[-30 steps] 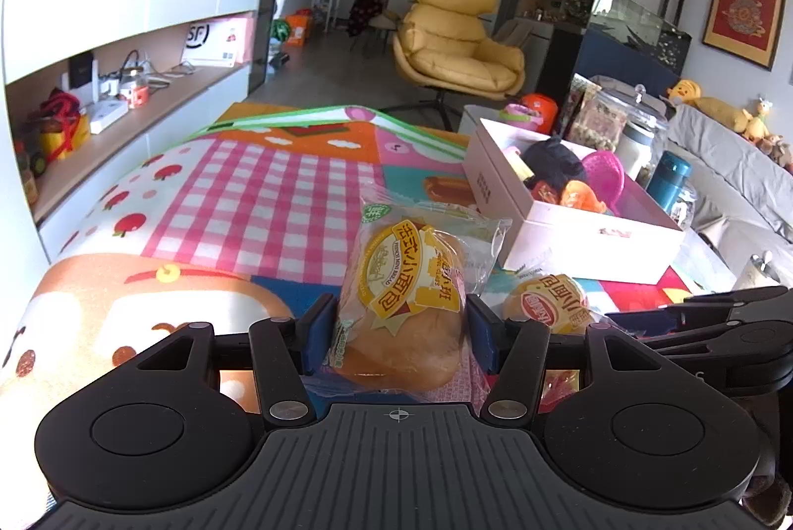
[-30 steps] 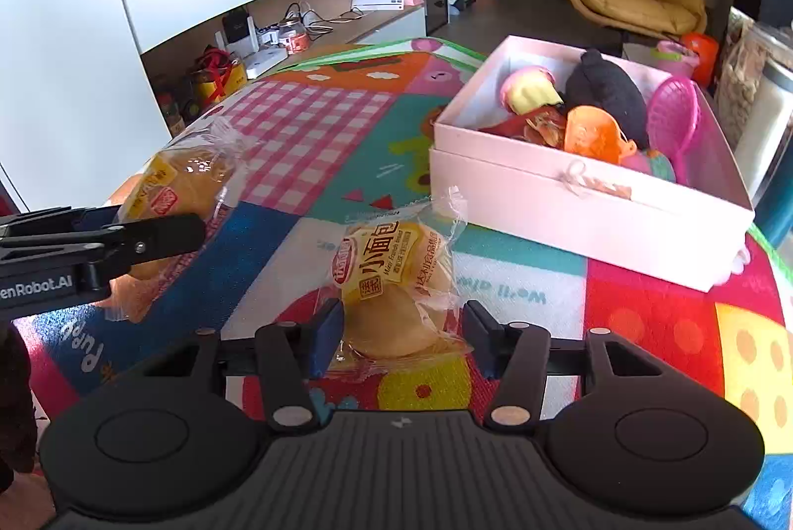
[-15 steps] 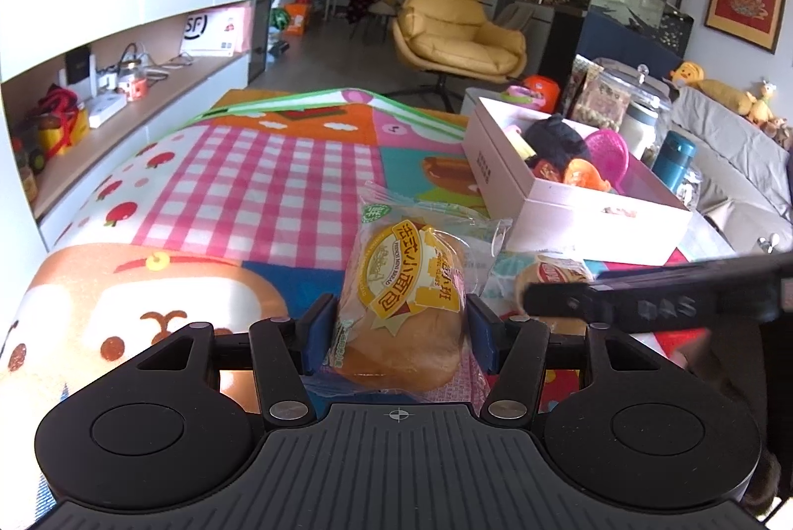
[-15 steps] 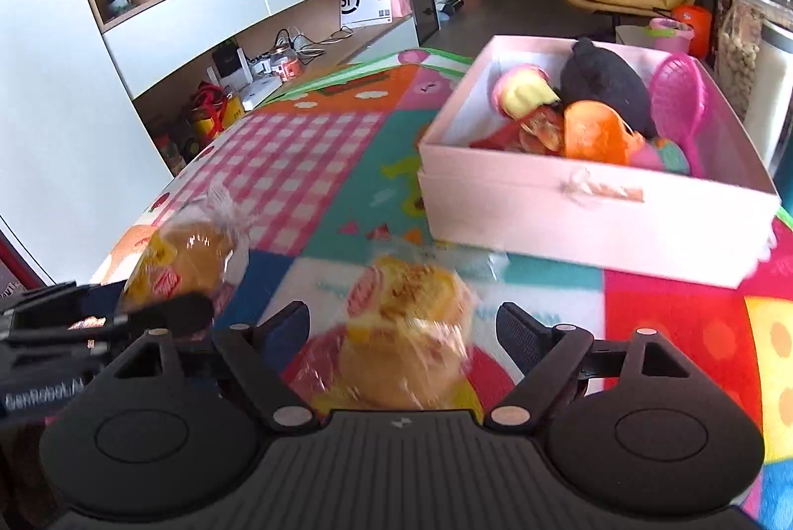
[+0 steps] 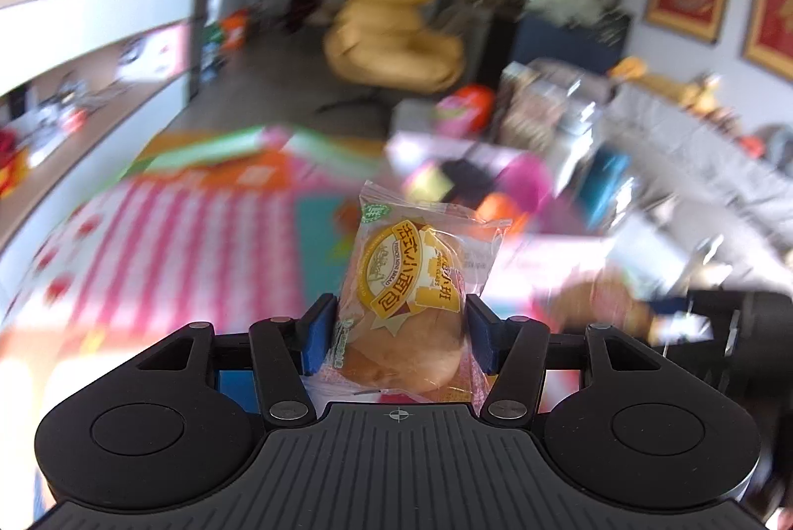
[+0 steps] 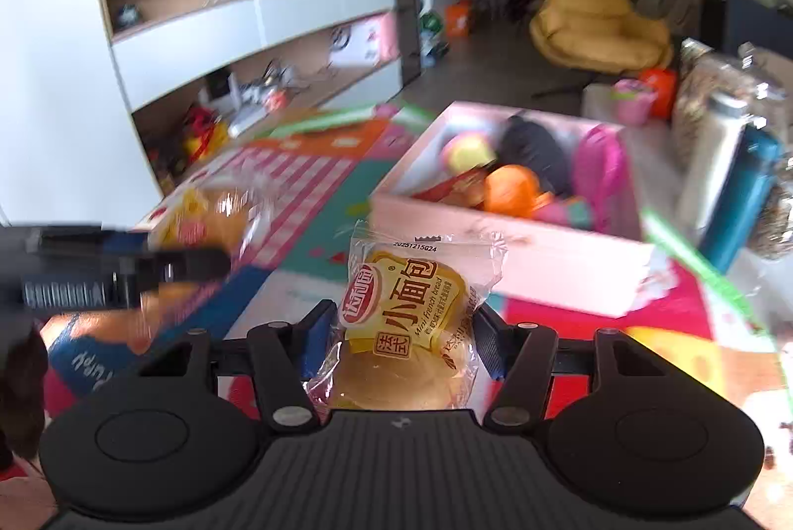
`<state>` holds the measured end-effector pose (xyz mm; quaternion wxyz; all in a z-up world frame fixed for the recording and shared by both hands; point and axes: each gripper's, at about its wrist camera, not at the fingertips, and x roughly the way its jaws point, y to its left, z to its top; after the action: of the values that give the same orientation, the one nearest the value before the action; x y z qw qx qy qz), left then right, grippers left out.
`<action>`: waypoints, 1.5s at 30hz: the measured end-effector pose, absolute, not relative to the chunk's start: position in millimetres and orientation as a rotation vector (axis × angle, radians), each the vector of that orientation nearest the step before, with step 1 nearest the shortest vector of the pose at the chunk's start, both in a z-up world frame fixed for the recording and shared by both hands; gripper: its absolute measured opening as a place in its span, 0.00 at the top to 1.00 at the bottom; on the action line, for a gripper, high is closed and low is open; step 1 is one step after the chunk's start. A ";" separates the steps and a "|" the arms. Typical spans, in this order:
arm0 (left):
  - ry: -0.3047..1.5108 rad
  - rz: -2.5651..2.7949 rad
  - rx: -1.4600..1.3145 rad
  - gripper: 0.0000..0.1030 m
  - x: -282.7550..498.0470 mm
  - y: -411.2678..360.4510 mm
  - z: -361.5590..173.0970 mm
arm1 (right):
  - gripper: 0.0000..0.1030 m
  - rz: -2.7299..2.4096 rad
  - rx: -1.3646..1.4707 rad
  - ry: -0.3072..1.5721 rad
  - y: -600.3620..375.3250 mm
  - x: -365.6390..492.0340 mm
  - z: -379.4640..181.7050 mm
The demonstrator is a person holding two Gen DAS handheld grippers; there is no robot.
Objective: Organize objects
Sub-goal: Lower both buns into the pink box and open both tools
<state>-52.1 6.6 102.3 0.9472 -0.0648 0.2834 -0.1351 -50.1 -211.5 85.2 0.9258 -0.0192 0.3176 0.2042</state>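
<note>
Both breads lifted.
Right gripper [image 6: 399, 344] newly grasps bread [image 6: 411, 322]; left gripper [image 5: 396, 331] grasps bun [image 5: 411, 297]; box [image 6: 520, 242] at 1 o'clock.

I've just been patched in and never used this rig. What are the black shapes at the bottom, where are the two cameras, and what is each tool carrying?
There is no robot arm: a person holds one two-finger tool in each hand. Each picture comes from a camera on a tool, looking forward along its fingers; the black shapes are the tool's body. The left tool is shut on a packaged bread roll. The right tool is shut on a second bread packet. Both are lifted above a colourful play mat. Ahead stands an open pink box of toys. The views are blurred by motion.
</note>
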 end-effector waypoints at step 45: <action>0.568 -0.257 -0.158 0.44 46.4 -32.1 58.8 | 0.30 0.372 0.025 0.550 -294.2 31.9 81.6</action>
<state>46.4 -32.1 58.8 0.9487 -0.0775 0.2792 -0.1264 31.9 -294.2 81.6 0.9453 0.0123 0.2698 0.1827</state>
